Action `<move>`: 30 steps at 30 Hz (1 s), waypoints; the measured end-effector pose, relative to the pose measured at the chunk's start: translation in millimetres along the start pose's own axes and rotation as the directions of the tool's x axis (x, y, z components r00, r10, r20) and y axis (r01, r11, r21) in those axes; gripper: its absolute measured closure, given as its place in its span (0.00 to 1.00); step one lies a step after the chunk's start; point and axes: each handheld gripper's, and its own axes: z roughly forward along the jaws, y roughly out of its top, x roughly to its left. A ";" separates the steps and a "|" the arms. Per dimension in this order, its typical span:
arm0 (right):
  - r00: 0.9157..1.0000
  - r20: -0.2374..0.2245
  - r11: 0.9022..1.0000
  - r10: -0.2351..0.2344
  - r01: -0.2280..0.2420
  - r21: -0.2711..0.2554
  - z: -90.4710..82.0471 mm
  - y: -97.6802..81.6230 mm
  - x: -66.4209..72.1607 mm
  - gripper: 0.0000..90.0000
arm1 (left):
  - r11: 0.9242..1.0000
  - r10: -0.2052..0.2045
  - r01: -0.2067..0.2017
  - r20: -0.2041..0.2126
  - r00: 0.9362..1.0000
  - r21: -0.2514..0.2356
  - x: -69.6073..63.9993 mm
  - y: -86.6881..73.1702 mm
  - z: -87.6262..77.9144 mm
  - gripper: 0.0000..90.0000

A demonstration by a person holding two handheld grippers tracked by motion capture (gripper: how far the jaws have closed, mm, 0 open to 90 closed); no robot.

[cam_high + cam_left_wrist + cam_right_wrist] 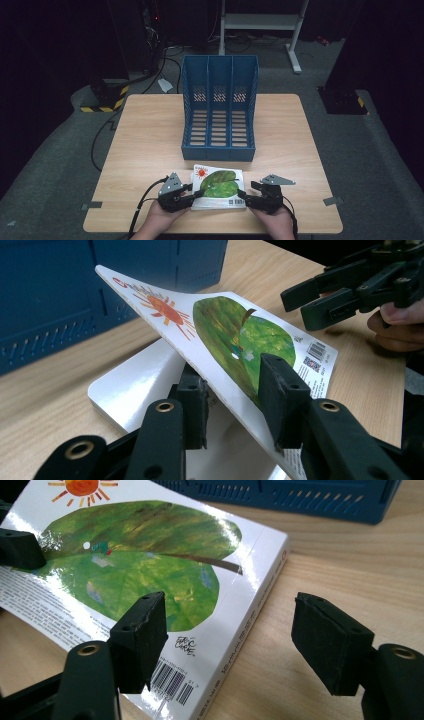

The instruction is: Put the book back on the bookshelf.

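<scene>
Fig.: glossy board book (218,189) lies flat at the near edge of the wooden worktop (150,140), long axis left-right, between our 2 tools. Left tool (186,194) pinches the stiff cover's left edge, lifting it off the white page below. Right tool (248,196), wide open, empty, sits just beside the spine; blue slotted file rack (219,107) stands farther back w/ 3 bays.

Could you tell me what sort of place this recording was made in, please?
Probably a lab or studio set up for recording, not a home. A lone wooden table stands on grey carpet, black-and-yellow hazard tape marks equipment bases, and loose cables run across the dark floor behind the blue file rack.
</scene>
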 end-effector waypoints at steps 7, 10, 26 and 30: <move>0.998 -0.045 0.999 0.035 -0.034 0.033 6.4 1.6 -3.2 0.29 | 0.994 0.108 -0.108 -0.008 0.994 -0.036 -7.8 0.8 -3.8 0.73; 0.998 -0.054 0.998 0.037 -0.034 0.053 10.6 1.7 -2.8 0.27 | 0.989 0.139 -0.139 -0.012 0.990 -0.050 -10.7 -0.5 -6.0 0.73; 0.991 -0.130 0.999 0.022 -0.016 0.041 15.6 2.5 2.8 0.34 | 0.988 0.145 -0.147 -0.040 0.989 -0.043 -11.9 -3.1 -9.6 0.74; 0.994 -0.111 1.000 -0.010 0.011 0.011 11.0 2.2 5.5 0.39 | 0.995 0.090 -0.091 -0.045 0.995 -0.027 -6.6 -4.2 -8.1 0.73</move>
